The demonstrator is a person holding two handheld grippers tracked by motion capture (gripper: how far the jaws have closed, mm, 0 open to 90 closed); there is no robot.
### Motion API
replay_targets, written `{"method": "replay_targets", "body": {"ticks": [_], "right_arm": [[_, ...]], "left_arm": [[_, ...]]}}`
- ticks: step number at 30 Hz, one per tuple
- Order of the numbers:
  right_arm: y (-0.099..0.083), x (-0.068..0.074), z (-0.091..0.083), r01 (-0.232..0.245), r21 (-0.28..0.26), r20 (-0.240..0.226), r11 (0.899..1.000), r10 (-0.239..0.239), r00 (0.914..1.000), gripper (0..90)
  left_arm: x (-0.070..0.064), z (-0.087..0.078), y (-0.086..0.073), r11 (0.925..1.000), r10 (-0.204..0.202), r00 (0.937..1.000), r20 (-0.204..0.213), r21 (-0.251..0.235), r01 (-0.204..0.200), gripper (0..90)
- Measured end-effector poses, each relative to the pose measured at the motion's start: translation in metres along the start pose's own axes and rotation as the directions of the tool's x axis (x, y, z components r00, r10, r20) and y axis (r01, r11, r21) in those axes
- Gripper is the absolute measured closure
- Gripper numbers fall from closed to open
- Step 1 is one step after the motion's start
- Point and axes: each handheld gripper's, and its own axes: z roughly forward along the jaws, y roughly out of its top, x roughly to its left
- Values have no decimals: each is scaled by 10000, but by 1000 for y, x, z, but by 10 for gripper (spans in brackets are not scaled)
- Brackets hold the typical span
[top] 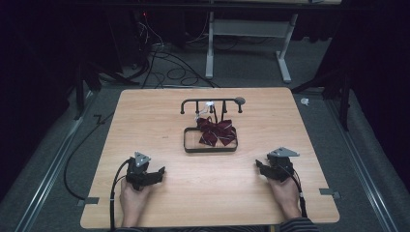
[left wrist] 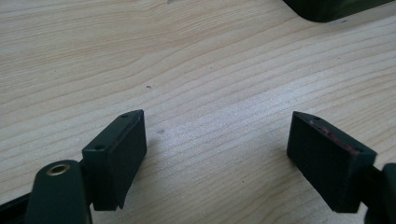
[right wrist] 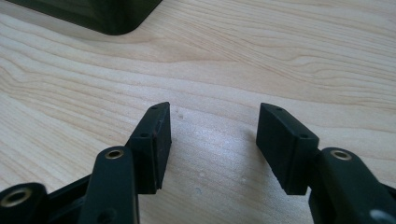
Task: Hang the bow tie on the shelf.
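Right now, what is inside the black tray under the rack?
A dark red striped bow lies in the tray, filling its back right part; bare wood shows elsewhere. Whatever sits beneath the bow is covered.

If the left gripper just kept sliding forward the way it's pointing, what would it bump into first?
Probably the dark tray of the rack: the left gripper, jaws open and empty, points up and to the right across bare table, and its own view shows the tray's corner ahead and to the right. It might slip past.
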Motion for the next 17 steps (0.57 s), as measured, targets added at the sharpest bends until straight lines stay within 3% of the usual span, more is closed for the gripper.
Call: {"method": "replay_targets", "body": {"ticks": [17], "right_arm": [[0,-2,0,-89,39,-18,10000,89,10000,435]], "left_arm": [[0,0,0,10000,-2,10000,0,2,2,204]]}}
